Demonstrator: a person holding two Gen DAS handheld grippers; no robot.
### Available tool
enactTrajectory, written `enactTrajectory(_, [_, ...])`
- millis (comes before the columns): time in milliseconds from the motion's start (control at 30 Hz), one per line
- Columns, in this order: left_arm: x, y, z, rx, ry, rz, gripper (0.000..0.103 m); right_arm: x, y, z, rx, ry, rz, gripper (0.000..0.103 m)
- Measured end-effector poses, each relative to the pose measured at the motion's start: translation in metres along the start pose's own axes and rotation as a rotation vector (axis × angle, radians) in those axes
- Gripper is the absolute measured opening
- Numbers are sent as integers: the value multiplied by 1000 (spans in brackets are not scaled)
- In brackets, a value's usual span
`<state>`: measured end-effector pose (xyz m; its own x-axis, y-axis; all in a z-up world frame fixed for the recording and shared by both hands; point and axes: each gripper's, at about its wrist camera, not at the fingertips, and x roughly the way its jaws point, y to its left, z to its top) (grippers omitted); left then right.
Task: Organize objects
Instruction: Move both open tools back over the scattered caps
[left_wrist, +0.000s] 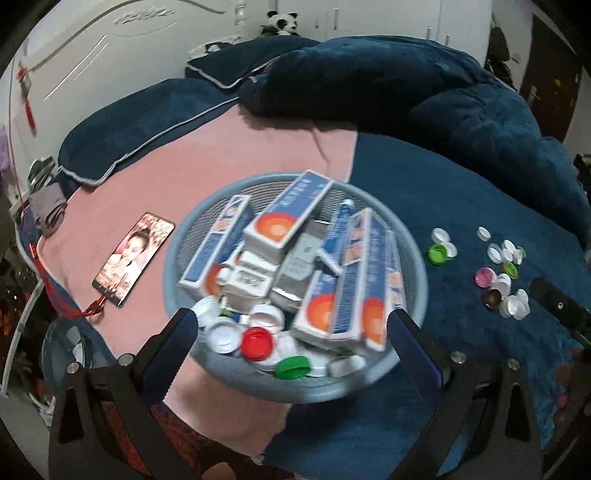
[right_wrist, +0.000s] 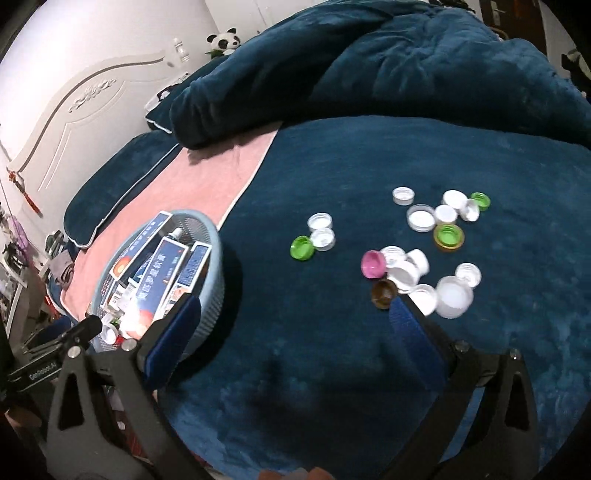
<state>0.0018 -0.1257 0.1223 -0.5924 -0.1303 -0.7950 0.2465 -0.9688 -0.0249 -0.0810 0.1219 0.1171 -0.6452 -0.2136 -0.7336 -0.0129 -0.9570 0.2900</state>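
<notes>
A pale blue mesh basket (left_wrist: 413, 258) on the bed holds several blue-and-white toothpaste boxes (left_wrist: 284, 218) and bottle caps, among them a red cap (left_wrist: 256, 341) and a green cap (left_wrist: 293, 367). My left gripper (left_wrist: 291, 325) is open and empty just above the basket's near rim. Several loose caps (right_wrist: 424, 243) lie on the blue blanket, white, green, pink and brown. My right gripper (right_wrist: 291, 314) is open and empty above the blanket, near a brown cap (right_wrist: 384, 293). The basket also shows in the right wrist view (right_wrist: 214, 280) at left.
A phone (left_wrist: 133, 258) with a red strap lies on the pink sheet (left_wrist: 229, 158) left of the basket. A bunched dark blue duvet (right_wrist: 406, 62) and pillows fill the far side. A headboard and toy panda (left_wrist: 282, 22) stand behind.
</notes>
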Motion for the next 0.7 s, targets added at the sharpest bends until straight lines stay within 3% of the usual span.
enactTrajectory(367, [-6, -73, 4, 105, -6, -65, 103, -21, -64, -1, 91, -25, -56, 103])
enactTrajectory(700, [26, -172, -12, 211, 87, -202, 103, -32, -158, -16, 261, -16, -172, 103])
